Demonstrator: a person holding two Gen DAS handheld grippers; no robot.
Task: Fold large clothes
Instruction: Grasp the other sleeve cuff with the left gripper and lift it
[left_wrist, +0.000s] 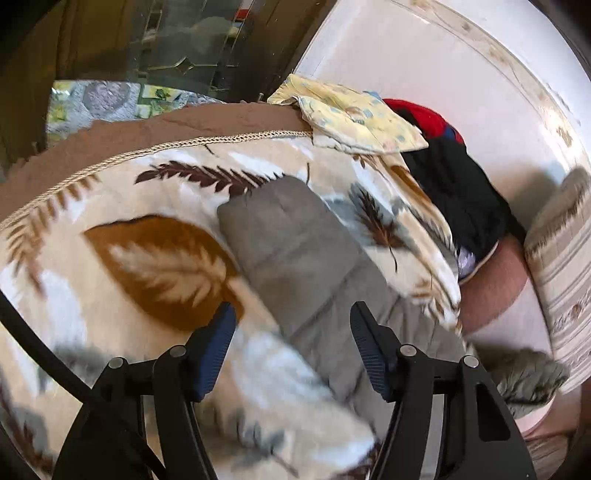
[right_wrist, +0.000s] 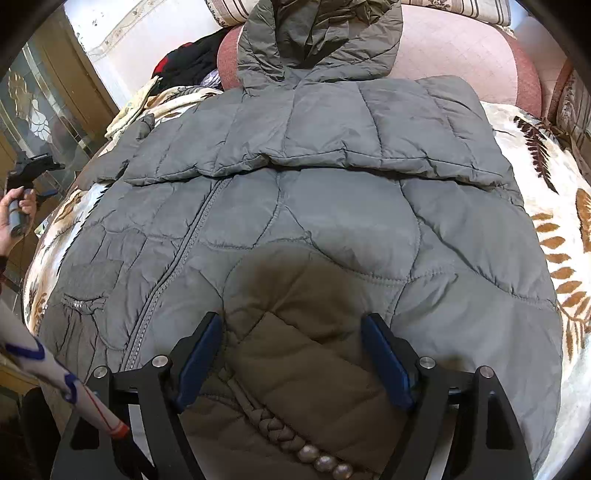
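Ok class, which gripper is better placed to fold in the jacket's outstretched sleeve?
Left. The left gripper hangs open right over that sleeve; the right gripper sits at the hem, away from it.

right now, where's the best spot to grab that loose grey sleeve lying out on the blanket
Probably the cuff end of the grey sleeve: it lies flat and free on the leaf-print blanket, nothing on it. Bring the open left gripper down from above, jaws across its width.
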